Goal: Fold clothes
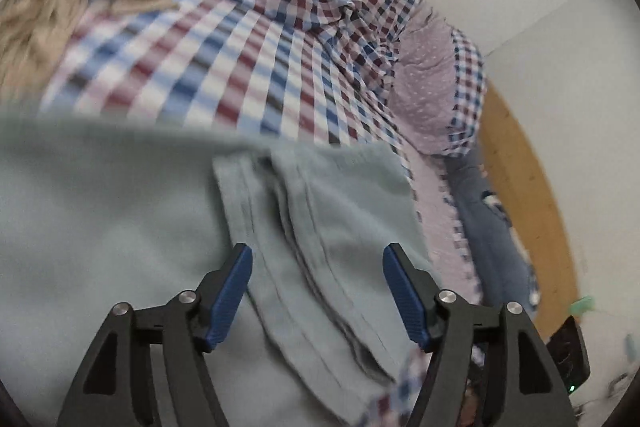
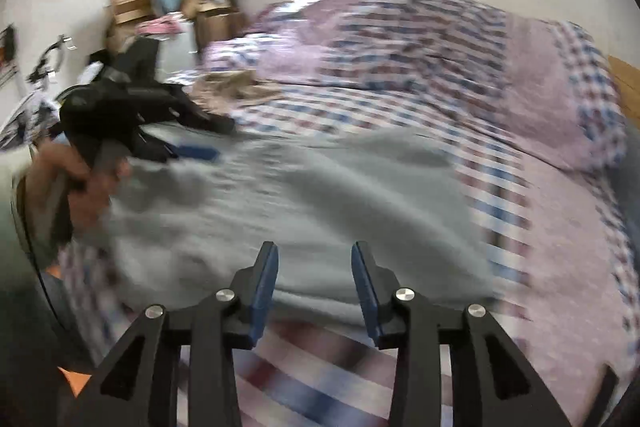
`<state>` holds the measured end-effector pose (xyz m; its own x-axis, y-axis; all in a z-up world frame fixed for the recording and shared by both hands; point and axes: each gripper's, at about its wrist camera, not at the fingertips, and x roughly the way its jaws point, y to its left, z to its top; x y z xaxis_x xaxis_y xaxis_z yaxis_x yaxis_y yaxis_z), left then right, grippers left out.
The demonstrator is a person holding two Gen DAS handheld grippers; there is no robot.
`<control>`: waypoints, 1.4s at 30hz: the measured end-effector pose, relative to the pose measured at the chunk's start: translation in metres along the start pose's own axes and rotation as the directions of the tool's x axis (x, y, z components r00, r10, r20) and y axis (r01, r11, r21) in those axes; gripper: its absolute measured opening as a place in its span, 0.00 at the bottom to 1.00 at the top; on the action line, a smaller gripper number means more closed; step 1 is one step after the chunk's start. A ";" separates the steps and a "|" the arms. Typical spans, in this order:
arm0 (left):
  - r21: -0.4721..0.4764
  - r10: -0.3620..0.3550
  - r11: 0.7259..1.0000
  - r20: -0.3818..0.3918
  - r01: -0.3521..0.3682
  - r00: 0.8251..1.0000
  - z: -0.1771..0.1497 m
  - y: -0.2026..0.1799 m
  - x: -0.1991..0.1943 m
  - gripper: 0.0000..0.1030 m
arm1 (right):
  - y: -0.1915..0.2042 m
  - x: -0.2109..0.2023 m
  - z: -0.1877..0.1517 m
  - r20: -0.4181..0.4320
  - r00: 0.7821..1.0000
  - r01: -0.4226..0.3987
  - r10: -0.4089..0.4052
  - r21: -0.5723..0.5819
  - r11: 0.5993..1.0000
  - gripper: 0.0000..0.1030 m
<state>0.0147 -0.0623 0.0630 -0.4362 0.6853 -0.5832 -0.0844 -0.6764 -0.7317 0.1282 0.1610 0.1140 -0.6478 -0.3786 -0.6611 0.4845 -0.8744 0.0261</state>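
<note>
The grey-green garment (image 1: 120, 211) lies spread on the checked bedspread (image 1: 256, 67), one sleeve (image 1: 320, 247) already folded across its body. We judge we are mid-fold, between grasps. Our left gripper (image 1: 317, 259) hangs wide open over that sleeve, holding nothing; our right gripper (image 2: 315, 259) stands open and empty at the garment's near edge (image 2: 320, 291). Next we need to pinch an edge on each side and carry it over evenly.

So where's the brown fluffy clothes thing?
The tan garment lies crumpled on the checked bedspread, at the upper left of the left wrist view, beyond the pale green garment.
</note>
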 end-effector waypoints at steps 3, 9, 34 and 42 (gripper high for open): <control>-0.025 -0.033 0.999 -0.038 0.032 0.999 -0.019 0.006 0.006 0.69 | 0.036 0.031 0.000 -0.039 0.999 0.022 -0.025 -0.074 0.997 0.40; -0.030 -0.081 0.996 -0.038 0.080 0.996 -0.028 0.010 0.017 0.66 | 0.041 0.071 -0.012 -0.107 0.990 0.088 -0.095 -0.067 0.994 0.20; -0.055 -0.079 0.995 0.126 0.086 0.989 0.018 0.000 0.002 0.66 | 0.034 0.060 0.011 0.041 0.993 -0.112 0.110 0.055 0.992 0.11; -0.132 -0.095 0.987 0.011 0.096 0.995 0.031 0.014 0.045 0.69 | 0.053 0.083 0.001 -0.028 0.996 -0.085 0.085 0.003 0.996 0.41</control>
<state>-0.0340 -0.0490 0.0378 -0.4360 0.7436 -0.5068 -0.0069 -0.5659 -0.8244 0.0995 0.0829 0.0608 -0.5877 -0.4430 -0.6771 0.5360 -0.8400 0.0844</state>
